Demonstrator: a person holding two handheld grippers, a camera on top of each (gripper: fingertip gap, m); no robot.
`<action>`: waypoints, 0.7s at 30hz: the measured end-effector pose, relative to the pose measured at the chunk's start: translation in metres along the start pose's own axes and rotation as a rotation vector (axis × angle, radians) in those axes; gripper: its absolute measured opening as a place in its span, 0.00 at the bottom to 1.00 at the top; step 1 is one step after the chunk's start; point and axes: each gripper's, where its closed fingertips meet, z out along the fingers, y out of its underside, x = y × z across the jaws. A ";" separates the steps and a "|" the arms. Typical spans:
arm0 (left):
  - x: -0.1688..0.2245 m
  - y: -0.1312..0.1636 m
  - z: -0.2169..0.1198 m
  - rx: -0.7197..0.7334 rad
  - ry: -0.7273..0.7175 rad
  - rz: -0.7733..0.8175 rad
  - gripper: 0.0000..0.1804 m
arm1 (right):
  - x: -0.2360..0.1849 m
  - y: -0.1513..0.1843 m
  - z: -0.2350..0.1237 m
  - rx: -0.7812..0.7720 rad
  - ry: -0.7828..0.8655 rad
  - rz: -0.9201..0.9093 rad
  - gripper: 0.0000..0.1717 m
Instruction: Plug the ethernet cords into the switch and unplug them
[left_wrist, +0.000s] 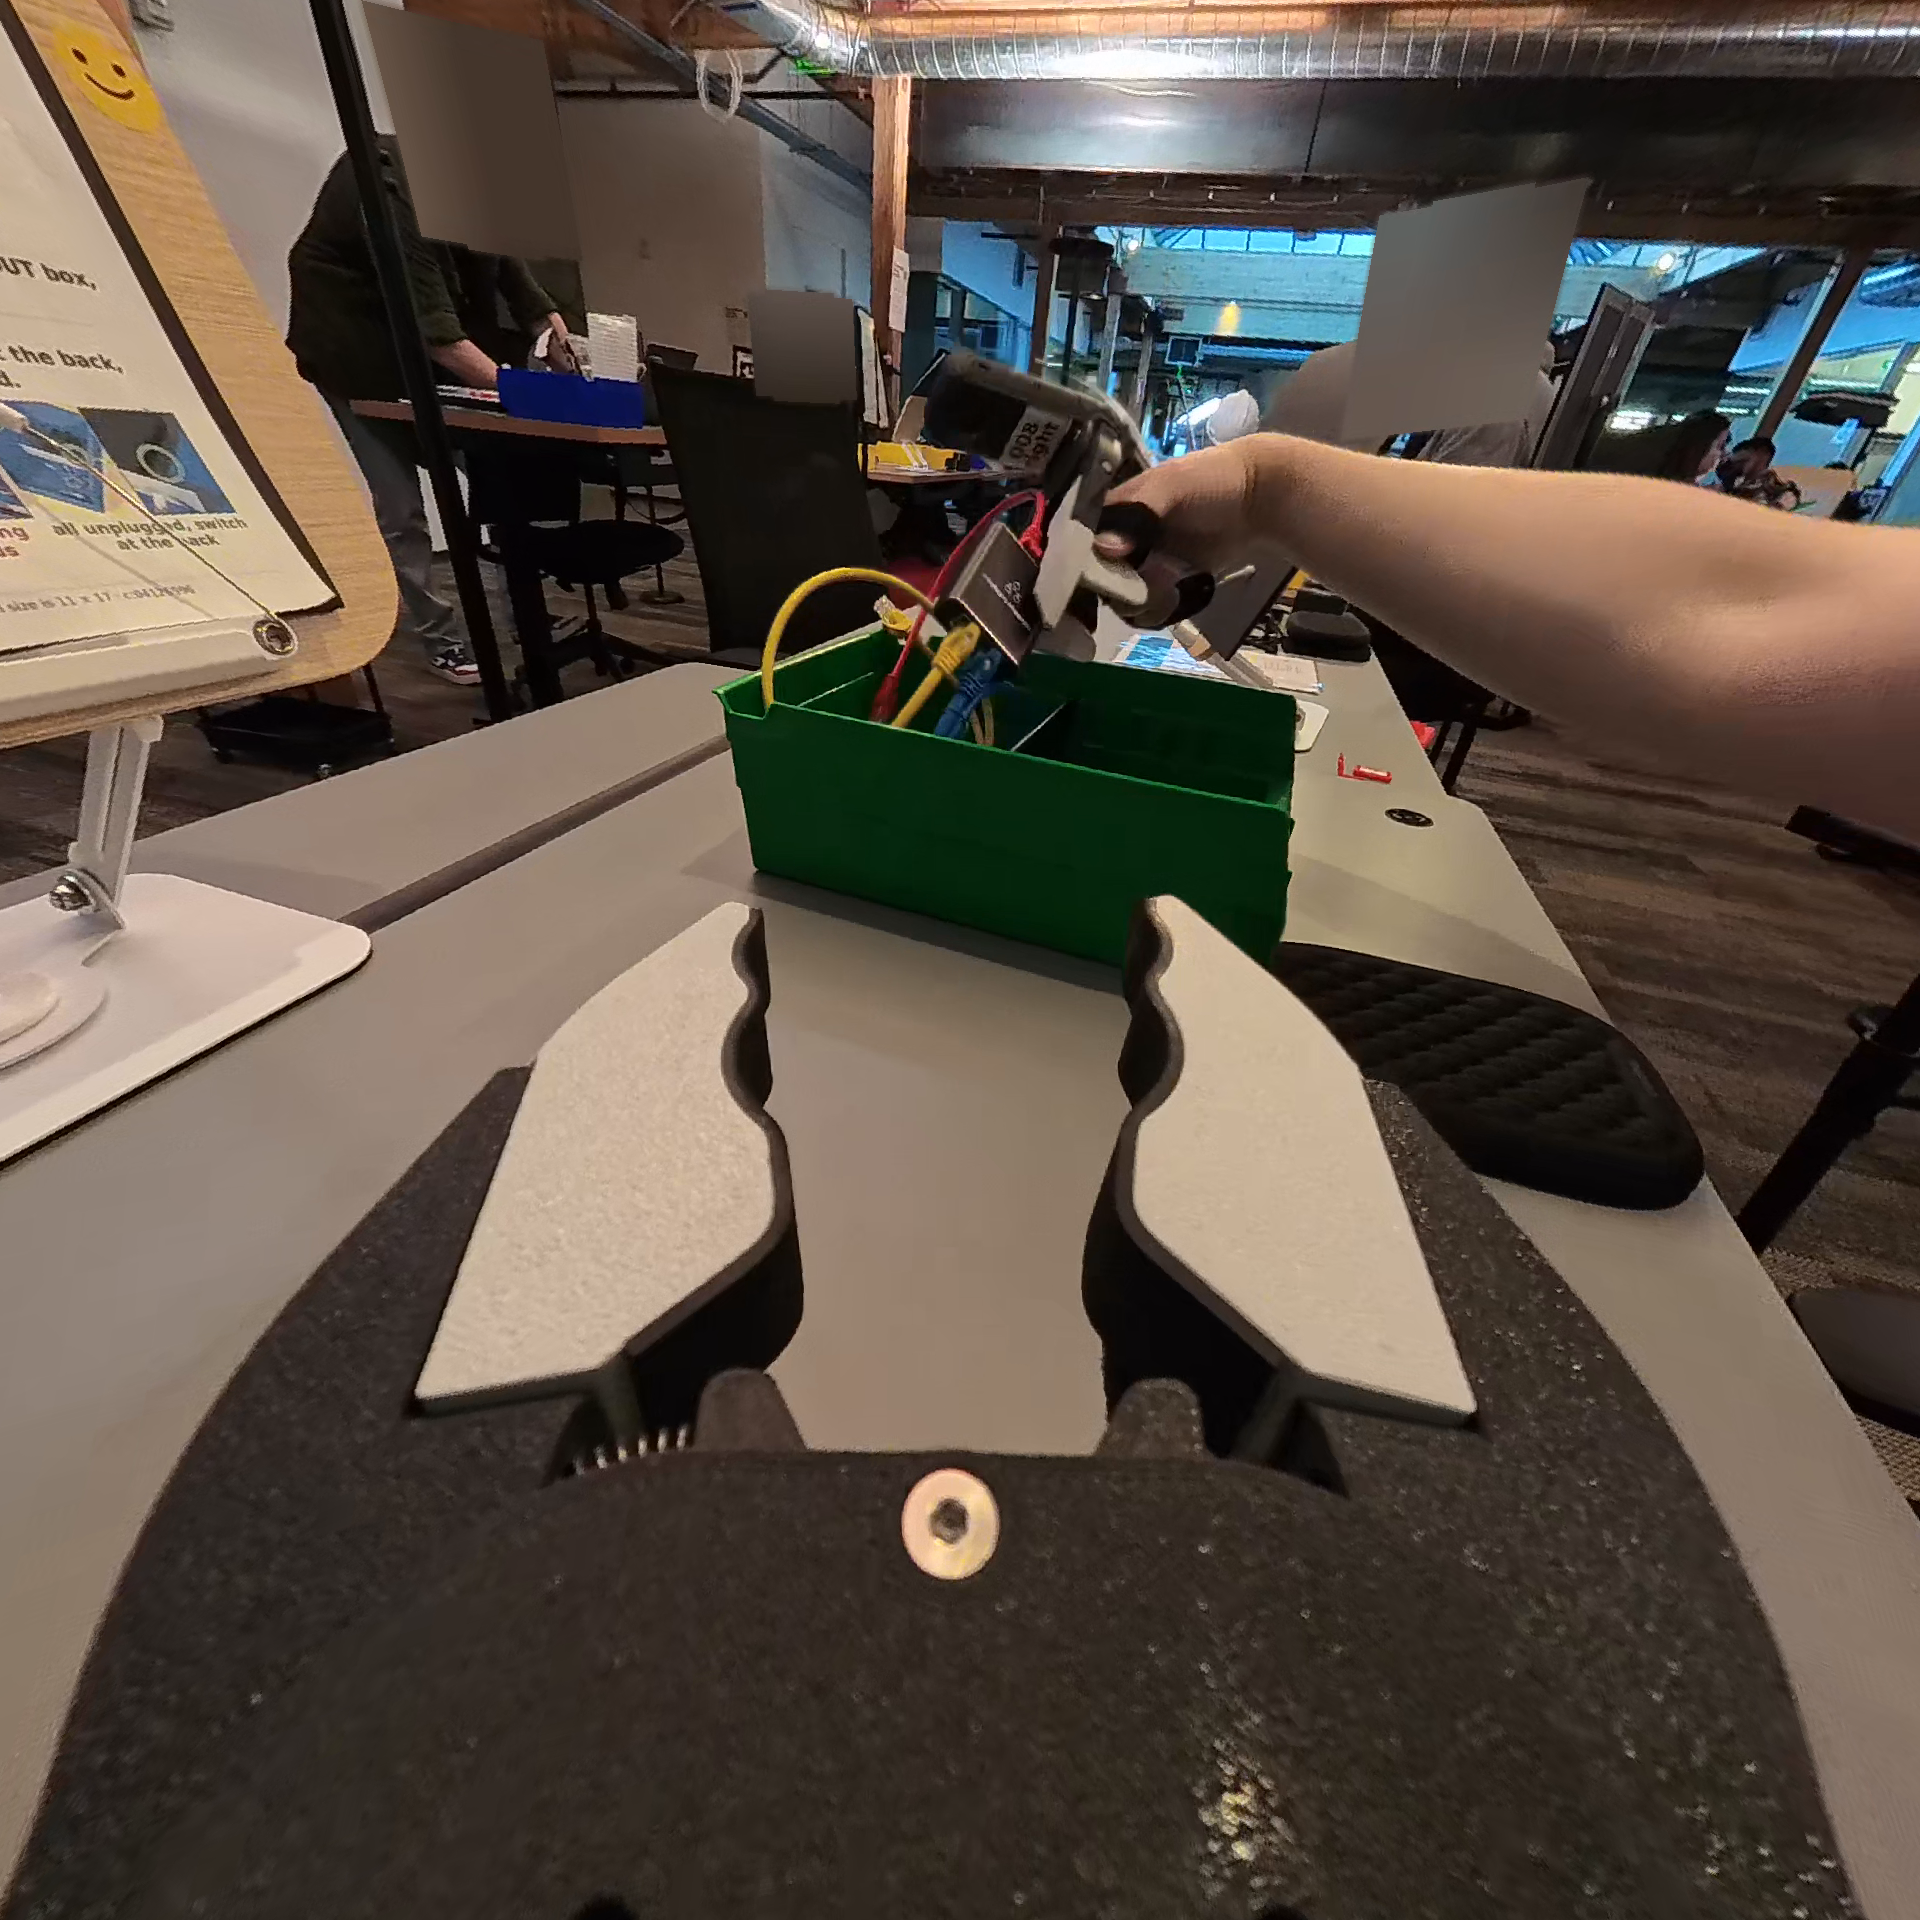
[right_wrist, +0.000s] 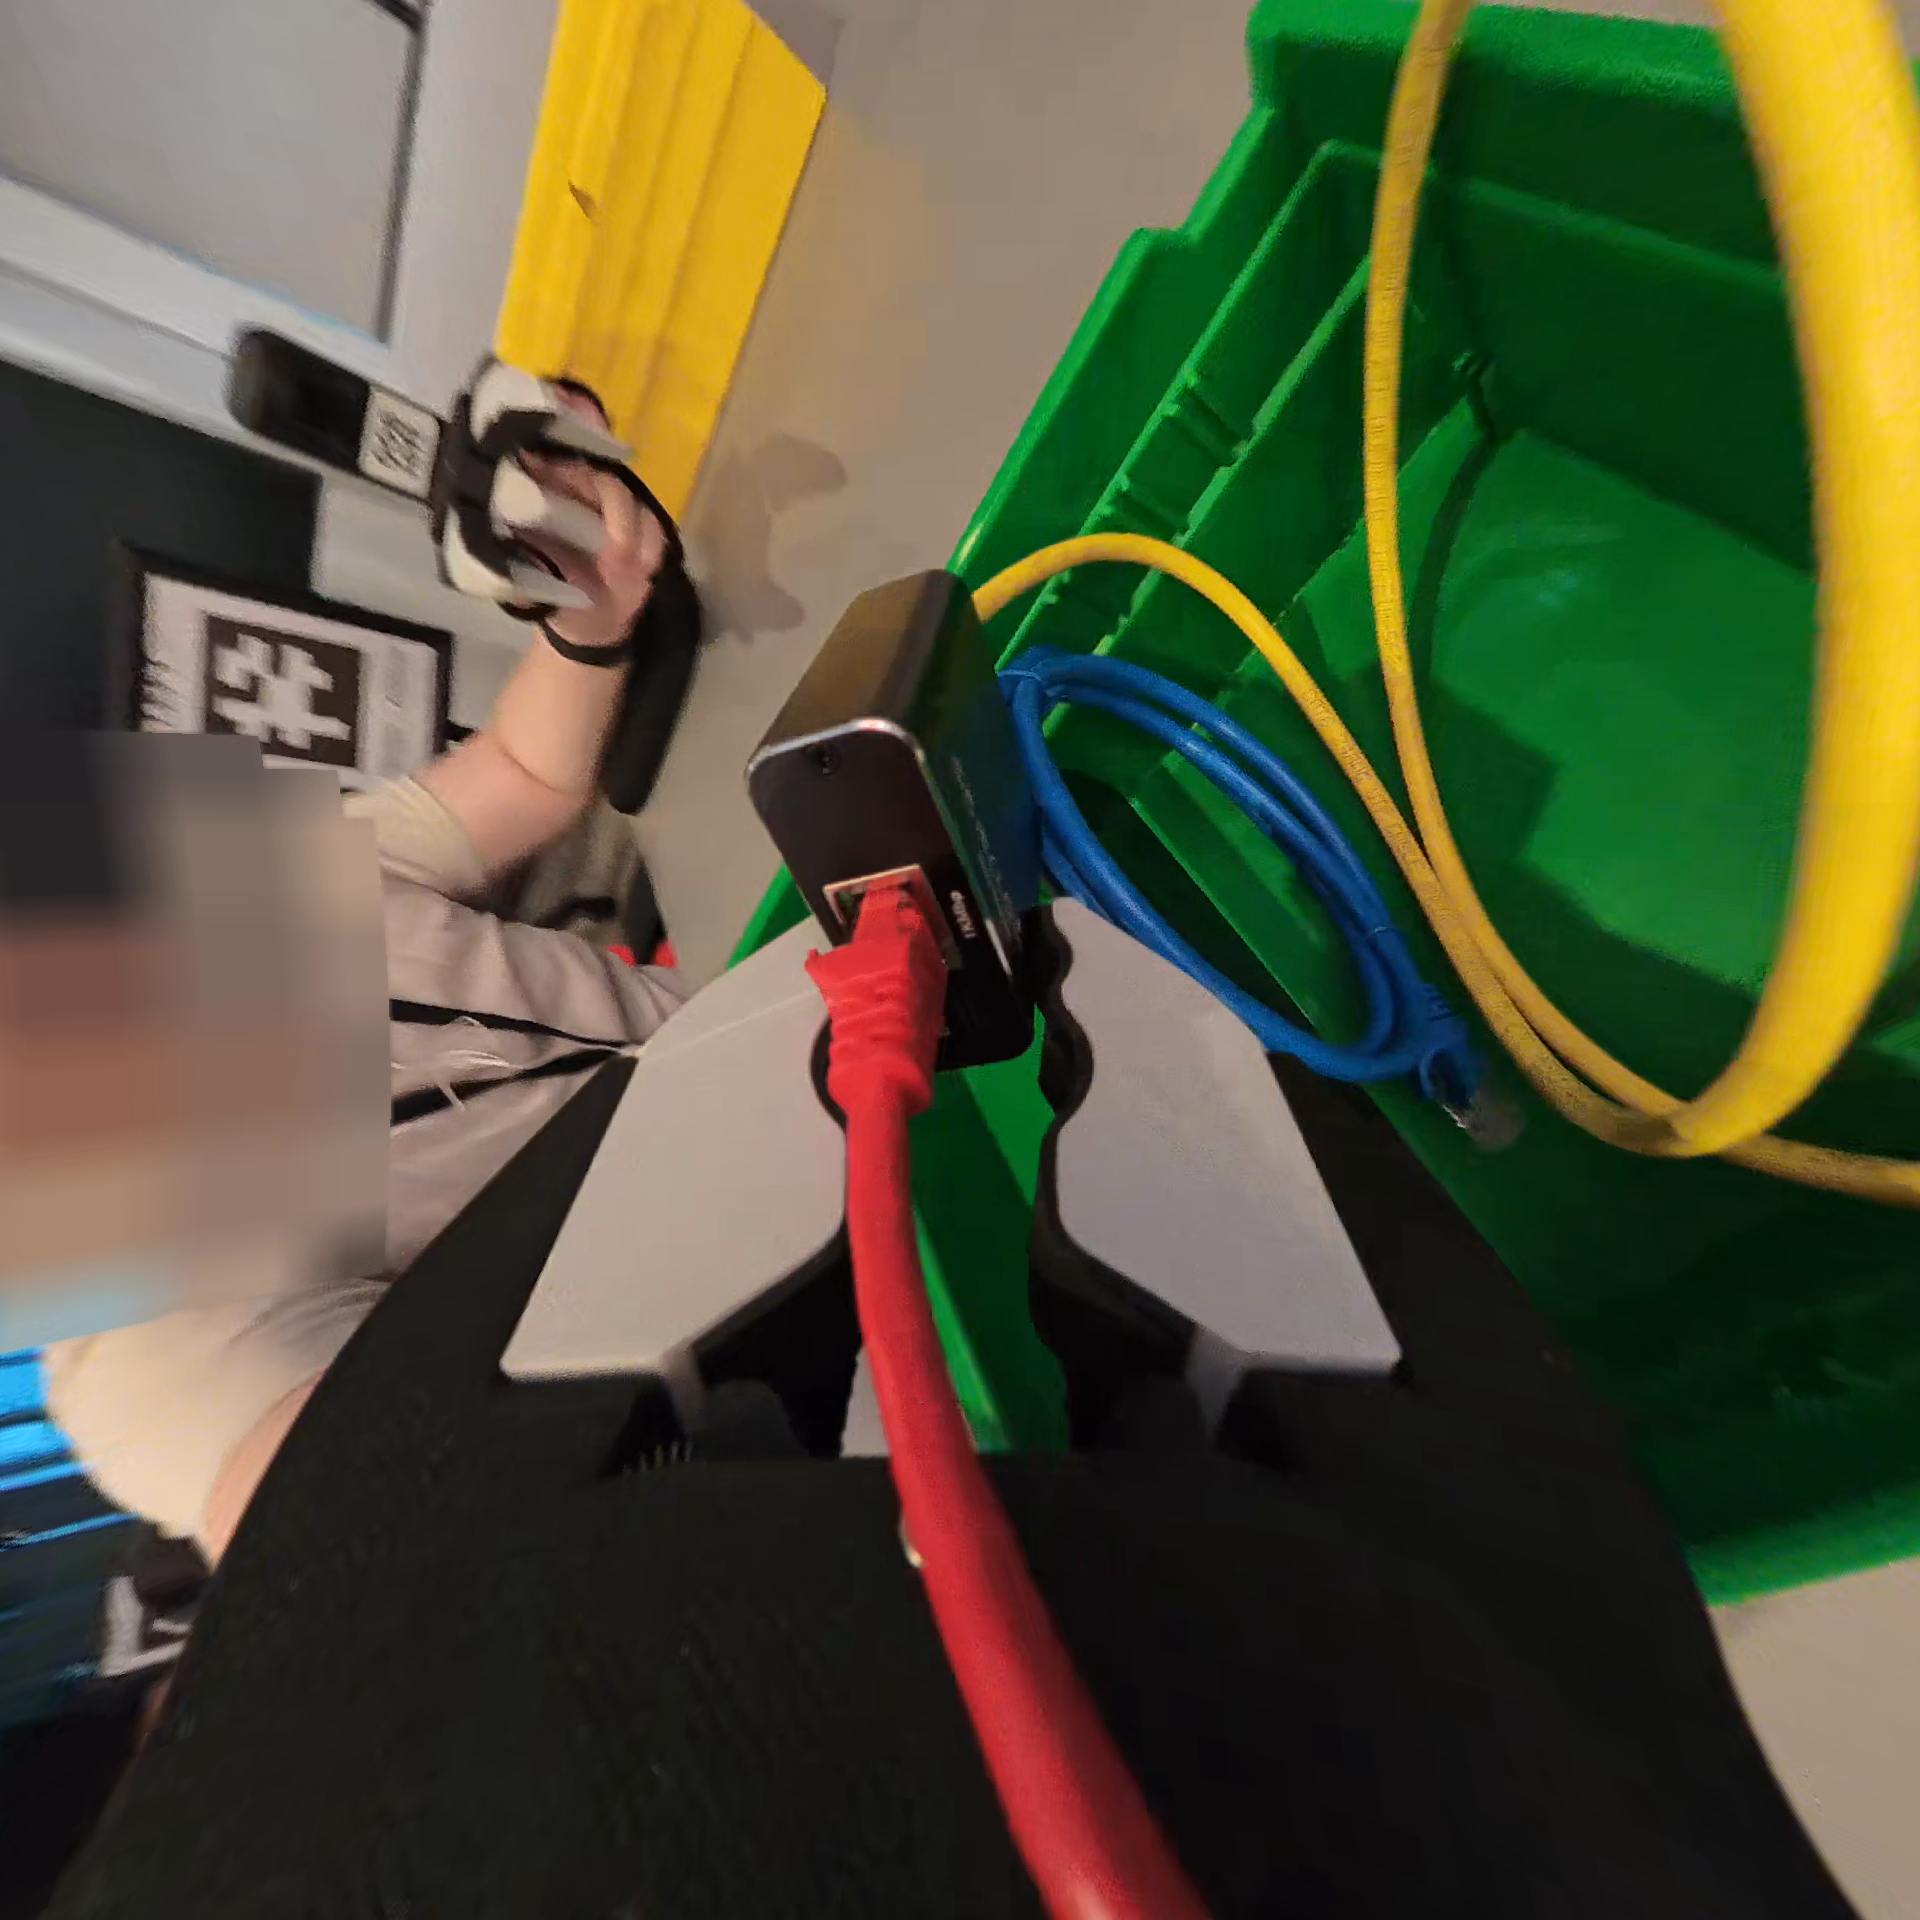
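Observation:
My right gripper (right_wrist: 935, 987) is shut on the lower end of a small black switch (right_wrist: 883, 769) and holds it tilted above the green bin (right_wrist: 1662, 1351). A red ethernet cord (right_wrist: 904, 1247) is plugged into the switch's port and runs back between my fingers. A coiled blue cord (right_wrist: 1247, 831) and a looped yellow cord (right_wrist: 1818, 520) lie in the bin. In the left wrist view the switch (left_wrist: 992, 587) hangs over the bin (left_wrist: 1018, 842) in the right gripper (left_wrist: 1049, 603). My left gripper (left_wrist: 948, 914) is open and empty over the grey table (left_wrist: 520, 935), short of the bin.
A white stand with an instruction sheet (left_wrist: 156, 416) is at the left. A black mesh pad (left_wrist: 1507, 1081) lies at the table's right edge. A small red piece (left_wrist: 1361, 771) lies beyond the bin. A yellow bin (right_wrist: 644, 208) stands farther off. People work at desks behind. About 35 centimetres separates my left fingertips from my right.

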 end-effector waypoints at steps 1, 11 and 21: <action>0.000 0.000 0.000 -0.002 -0.002 0.003 0.36 | 0.003 -0.002 -0.002 0.015 -0.021 0.030 0.19; -0.004 0.003 -0.001 -0.010 0.001 -0.012 0.36 | 0.008 0.009 -0.026 -0.012 -0.030 0.202 0.30; -0.005 0.000 -0.002 0.003 -0.003 -0.015 0.36 | -0.002 0.036 -0.069 0.116 0.057 0.080 0.30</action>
